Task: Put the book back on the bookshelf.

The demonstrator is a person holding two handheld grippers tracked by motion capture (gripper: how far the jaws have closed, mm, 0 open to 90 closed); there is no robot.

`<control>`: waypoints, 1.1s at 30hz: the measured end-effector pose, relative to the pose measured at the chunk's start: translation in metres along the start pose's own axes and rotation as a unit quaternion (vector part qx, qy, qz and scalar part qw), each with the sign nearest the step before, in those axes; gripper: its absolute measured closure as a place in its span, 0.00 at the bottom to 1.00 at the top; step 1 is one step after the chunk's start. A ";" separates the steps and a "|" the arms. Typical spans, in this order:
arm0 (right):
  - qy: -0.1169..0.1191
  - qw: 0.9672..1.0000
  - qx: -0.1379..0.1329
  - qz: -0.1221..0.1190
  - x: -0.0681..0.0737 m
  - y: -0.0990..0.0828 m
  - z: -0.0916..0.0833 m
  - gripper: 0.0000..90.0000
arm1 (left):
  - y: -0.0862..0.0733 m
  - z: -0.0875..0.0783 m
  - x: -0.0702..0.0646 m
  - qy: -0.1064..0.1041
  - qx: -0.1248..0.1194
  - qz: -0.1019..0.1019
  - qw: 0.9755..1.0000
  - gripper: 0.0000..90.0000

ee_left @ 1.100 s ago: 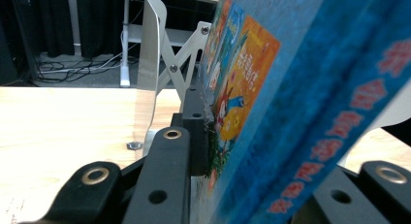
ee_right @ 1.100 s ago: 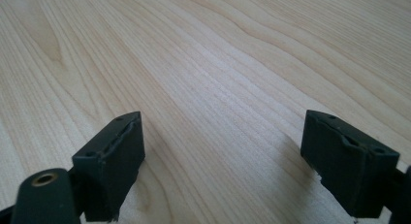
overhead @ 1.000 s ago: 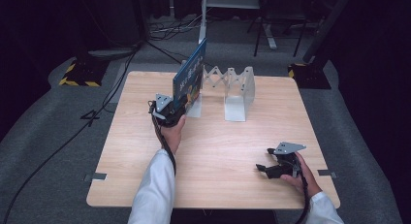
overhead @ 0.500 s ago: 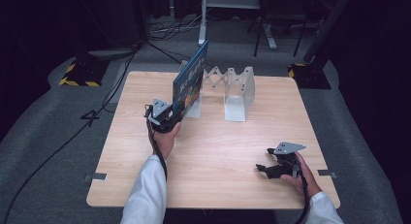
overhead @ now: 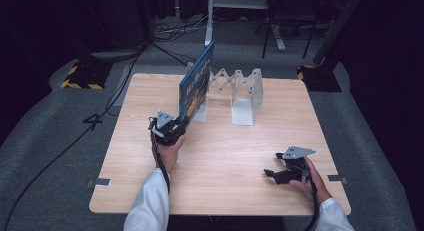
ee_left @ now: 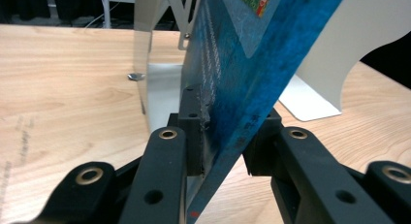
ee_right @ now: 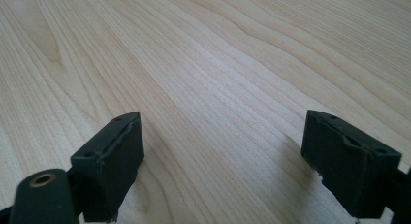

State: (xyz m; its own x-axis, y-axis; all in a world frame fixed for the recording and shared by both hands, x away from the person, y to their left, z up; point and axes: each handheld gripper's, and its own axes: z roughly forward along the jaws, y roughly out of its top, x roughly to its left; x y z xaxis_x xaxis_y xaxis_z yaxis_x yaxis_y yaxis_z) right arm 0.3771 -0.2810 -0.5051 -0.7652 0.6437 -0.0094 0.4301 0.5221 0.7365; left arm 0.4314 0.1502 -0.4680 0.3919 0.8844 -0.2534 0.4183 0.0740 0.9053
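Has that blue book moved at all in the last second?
Yes. The blue book, clamped in the left gripper, has sunk and slid toward the person, judged against the white rack behind it.

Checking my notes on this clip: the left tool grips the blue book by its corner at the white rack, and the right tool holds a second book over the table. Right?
Not quite. The right tool holds nothing: in the right gripper view its jaws stand open over the bare wooden table. The left tool does grip the blue book by its corner at the white rack.

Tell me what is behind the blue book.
Behind the blue book stands a white folding rack, its zigzag links and right plate showing. The book covers most of its left plate. The left gripper holds the book.
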 end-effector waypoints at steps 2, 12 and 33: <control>0.000 1.000 0.000 0.000 0.000 0.000 0.000 0.17 | -0.001 0.000 -0.005 0.005 -0.002 -0.019 1.000 0.80; -0.001 1.000 0.000 0.001 0.000 0.000 0.000 0.17 | -0.005 0.001 -0.021 0.007 -0.009 -0.070 0.997 0.79; -0.001 1.000 0.000 0.001 0.000 0.000 0.000 0.17 | -0.009 0.002 -0.022 0.029 -0.012 -0.006 0.999 0.81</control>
State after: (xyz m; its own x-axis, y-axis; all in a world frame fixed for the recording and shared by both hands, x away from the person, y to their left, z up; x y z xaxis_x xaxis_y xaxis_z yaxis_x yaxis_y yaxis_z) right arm 0.3770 -0.2809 -0.5052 -0.7639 0.6452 -0.0088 0.4319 0.5214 0.7359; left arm 0.4209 0.1287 -0.4713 0.3373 0.9089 -0.2451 0.4035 0.0956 0.9100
